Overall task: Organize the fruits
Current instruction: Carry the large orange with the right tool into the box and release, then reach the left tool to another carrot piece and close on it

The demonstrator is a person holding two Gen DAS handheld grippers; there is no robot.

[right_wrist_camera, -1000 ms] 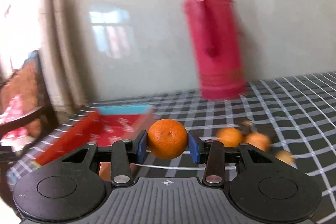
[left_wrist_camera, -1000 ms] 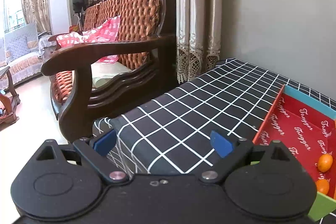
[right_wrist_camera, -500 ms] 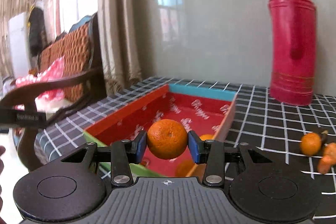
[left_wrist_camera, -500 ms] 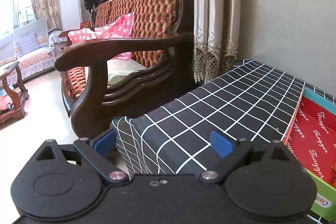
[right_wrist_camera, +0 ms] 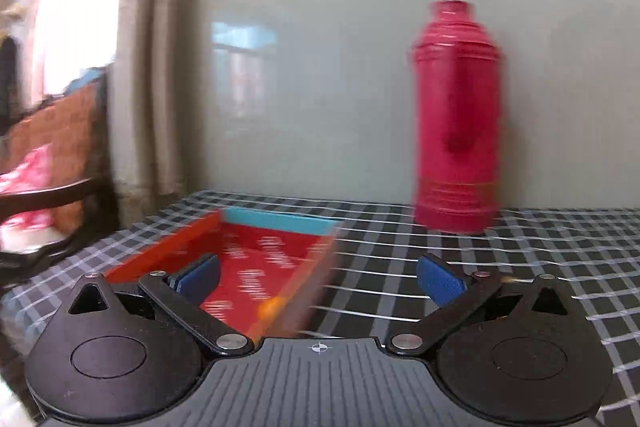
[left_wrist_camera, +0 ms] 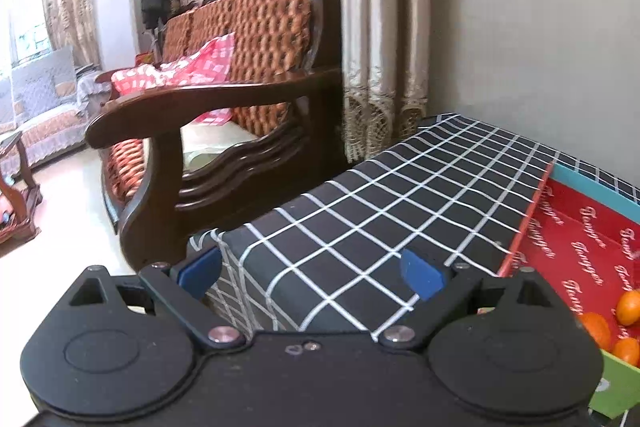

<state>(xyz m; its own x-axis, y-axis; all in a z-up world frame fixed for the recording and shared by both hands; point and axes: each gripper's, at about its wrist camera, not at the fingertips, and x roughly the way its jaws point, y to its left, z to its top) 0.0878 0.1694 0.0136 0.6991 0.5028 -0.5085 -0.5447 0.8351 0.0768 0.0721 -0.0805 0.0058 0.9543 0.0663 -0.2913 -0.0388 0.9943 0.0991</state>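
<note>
A home living room, tufted wooden sofa point(left_wrist_camera: 248, 39) with checked pillow point(left_wrist_camera: 200, 67) beyond the left jaws, lace-trimmed curtains point(left_wrist_camera: 380, 47) ahead, white fridge point(left_wrist_camera: 114, 11) far left, red thermos point(right_wrist_camera: 456, 115) on checked tablecloth point(right_wrist_camera: 520, 247) beyond the right jaws.

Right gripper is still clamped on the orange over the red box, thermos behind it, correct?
Not clamped: the right wrist view shows the right gripper with jaws wide apart and nothing between them, over the red box, red thermos behind.
</note>
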